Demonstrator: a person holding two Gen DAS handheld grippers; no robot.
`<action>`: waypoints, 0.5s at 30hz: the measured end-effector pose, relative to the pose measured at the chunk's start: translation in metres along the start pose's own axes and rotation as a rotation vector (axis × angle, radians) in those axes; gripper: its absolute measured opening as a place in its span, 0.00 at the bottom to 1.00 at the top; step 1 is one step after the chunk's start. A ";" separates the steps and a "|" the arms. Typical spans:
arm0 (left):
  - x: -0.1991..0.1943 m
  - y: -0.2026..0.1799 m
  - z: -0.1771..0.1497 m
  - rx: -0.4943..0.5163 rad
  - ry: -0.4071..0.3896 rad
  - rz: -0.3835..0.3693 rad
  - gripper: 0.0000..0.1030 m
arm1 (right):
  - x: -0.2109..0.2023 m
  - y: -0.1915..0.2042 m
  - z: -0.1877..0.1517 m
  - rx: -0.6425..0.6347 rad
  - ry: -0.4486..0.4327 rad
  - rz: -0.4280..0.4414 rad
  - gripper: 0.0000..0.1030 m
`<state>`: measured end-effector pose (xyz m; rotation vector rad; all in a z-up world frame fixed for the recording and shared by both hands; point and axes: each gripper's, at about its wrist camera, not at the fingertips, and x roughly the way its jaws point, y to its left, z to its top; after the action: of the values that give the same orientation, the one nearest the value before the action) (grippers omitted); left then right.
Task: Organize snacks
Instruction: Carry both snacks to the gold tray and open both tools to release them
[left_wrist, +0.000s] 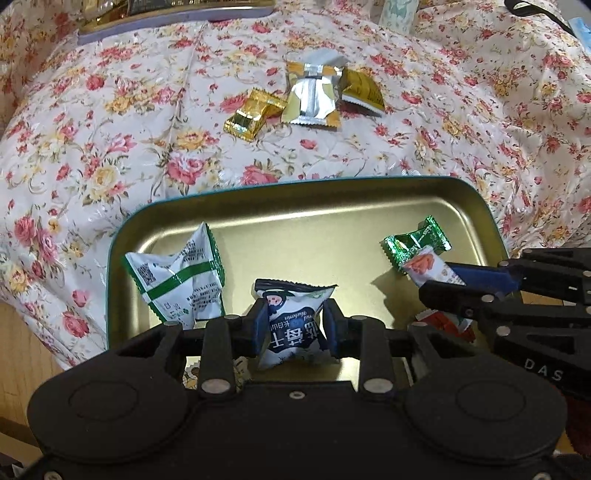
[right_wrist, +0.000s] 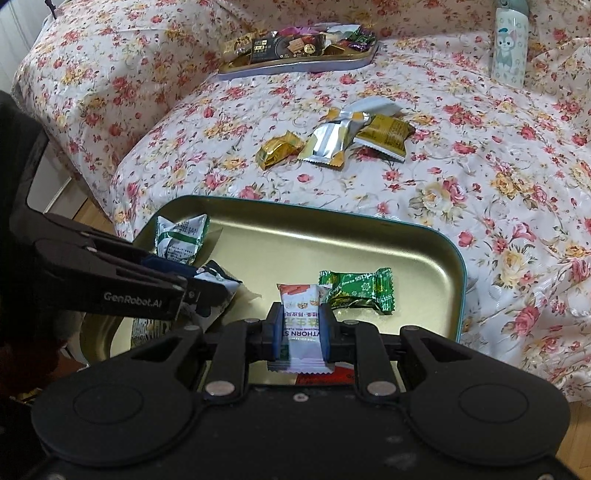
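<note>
A gold tin tray (left_wrist: 332, 206) (right_wrist: 424, 251) with a teal rim lies on the floral cloth. My left gripper (left_wrist: 295, 328) is shut on a white and dark blue snack packet (left_wrist: 293, 325), low over the tray's near side. My right gripper (right_wrist: 300, 328) is shut on a white and red hawthorn packet (right_wrist: 301, 325) (left_wrist: 428, 267), also over the tray. Inside the tray lie a white and green packet (left_wrist: 177, 280) (right_wrist: 181, 240) and a green candy (left_wrist: 417, 240) (right_wrist: 358, 291). Several gold and silver packets (left_wrist: 314, 96) (right_wrist: 332, 142) rest on the cloth beyond the tray.
A second tray (right_wrist: 295, 66) heaped with mixed sweets sits at the far side of the cloth. A white bottle with a cartoon cat (right_wrist: 509, 48) stands at the back right. The cloth drops off at the left, where wooden floor (left_wrist: 18, 332) shows.
</note>
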<state>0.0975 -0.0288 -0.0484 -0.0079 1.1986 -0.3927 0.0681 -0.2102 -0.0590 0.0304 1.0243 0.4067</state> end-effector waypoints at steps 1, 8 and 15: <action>-0.001 0.000 0.000 0.002 -0.003 0.000 0.39 | 0.000 0.000 0.000 -0.001 0.003 0.001 0.21; -0.007 -0.001 0.002 0.009 -0.039 0.012 0.39 | 0.001 0.001 0.001 -0.013 0.020 0.022 0.21; -0.009 -0.001 0.003 0.013 -0.059 0.026 0.39 | -0.001 0.002 0.003 -0.012 0.008 0.031 0.21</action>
<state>0.0975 -0.0276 -0.0389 0.0076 1.1369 -0.3755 0.0699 -0.2082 -0.0564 0.0336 1.0304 0.4421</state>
